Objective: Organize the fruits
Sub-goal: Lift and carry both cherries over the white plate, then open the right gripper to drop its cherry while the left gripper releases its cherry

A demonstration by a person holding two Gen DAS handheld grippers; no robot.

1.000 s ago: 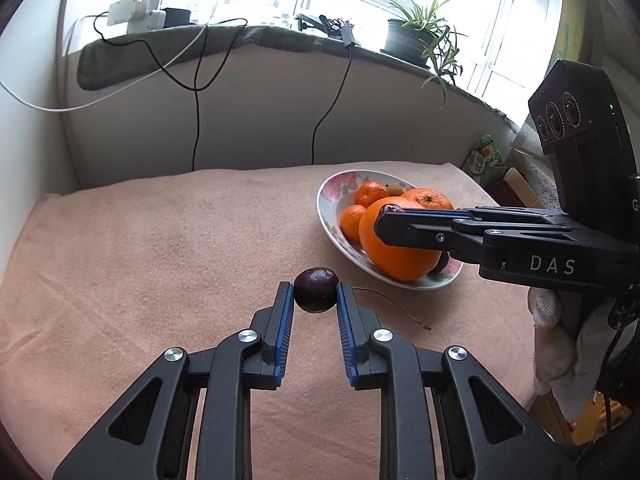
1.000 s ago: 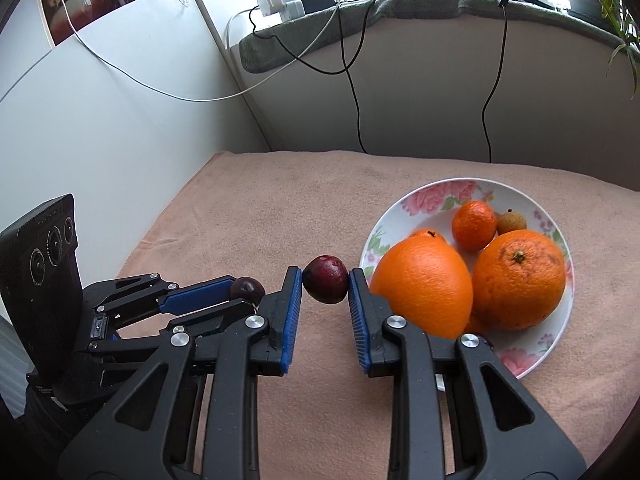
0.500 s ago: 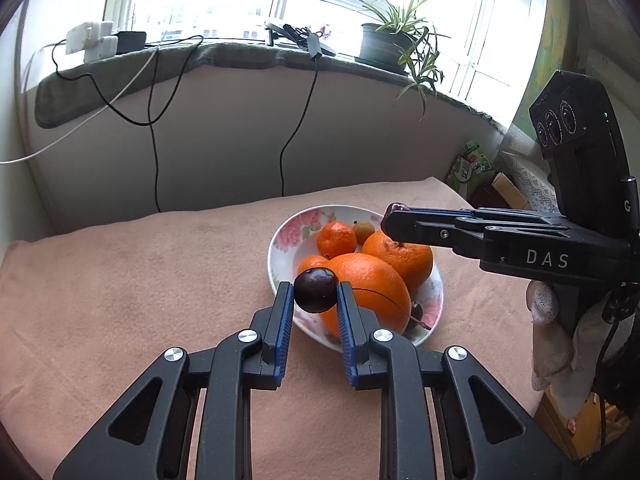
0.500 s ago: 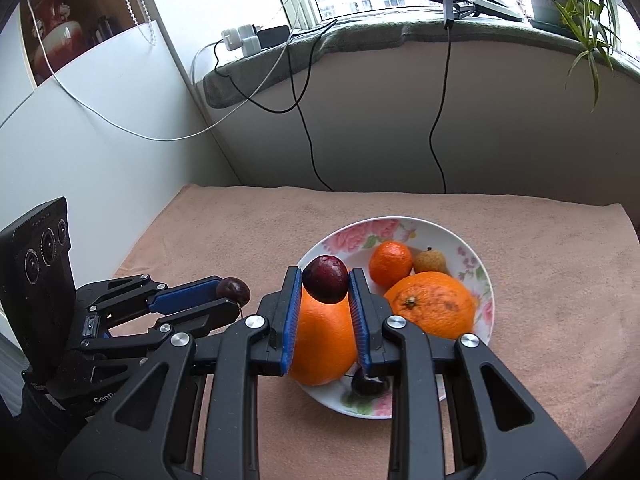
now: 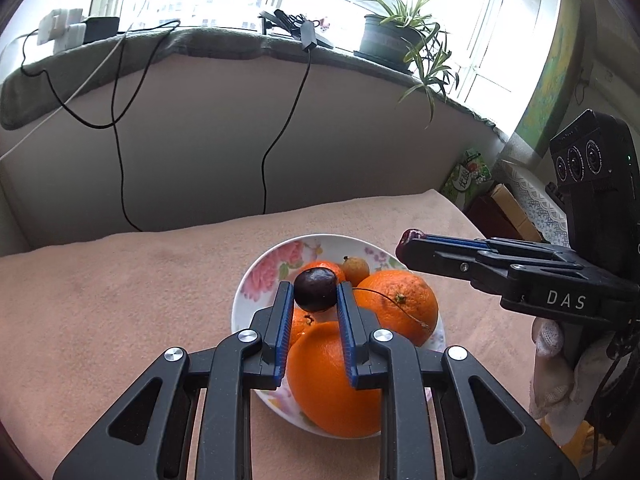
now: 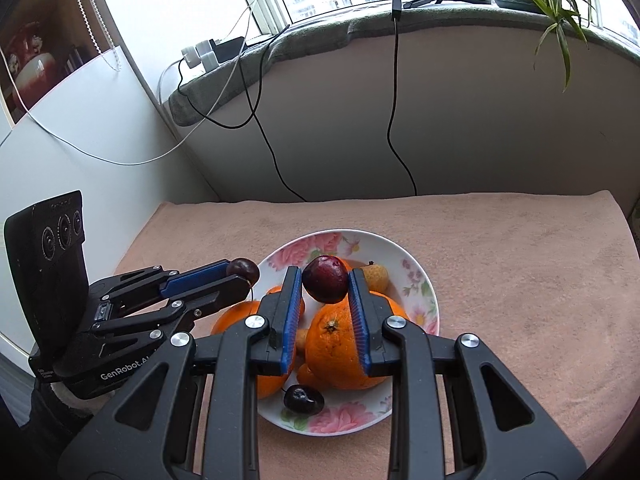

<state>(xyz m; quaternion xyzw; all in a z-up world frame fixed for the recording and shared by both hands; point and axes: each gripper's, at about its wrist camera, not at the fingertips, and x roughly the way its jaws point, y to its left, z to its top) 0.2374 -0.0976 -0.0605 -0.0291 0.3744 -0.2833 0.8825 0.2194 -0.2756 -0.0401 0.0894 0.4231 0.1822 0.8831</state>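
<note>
My left gripper [image 5: 315,294] is shut on a dark cherry [image 5: 315,289] whose thin stem trails to the right. It hangs over the floral plate [image 5: 256,280], which holds two large oranges [image 5: 396,304], small tangerines and a small brown fruit [image 5: 356,267]. My right gripper [image 6: 325,280] is shut on a dark red cherry [image 6: 325,278] above the same plate [image 6: 416,276]. One more dark cherry [image 6: 303,399] lies at the plate's near rim. Each gripper shows in the other's view: the right gripper [image 5: 412,236] at the right, the left gripper [image 6: 242,269] at the left.
The plate rests on a pink cloth [image 5: 100,300] over the table. A grey wall panel with hanging black cables [image 5: 276,140] stands behind. Above it, the windowsill carries a potted plant [image 5: 392,40] and chargers. Boxes and a green packet [image 5: 468,172] lie beyond the right edge.
Both grippers have carried their cherries sideways from beside the plate to above it. The plate and oranges now lie directly under the fingers. Neither grip has altered.
</note>
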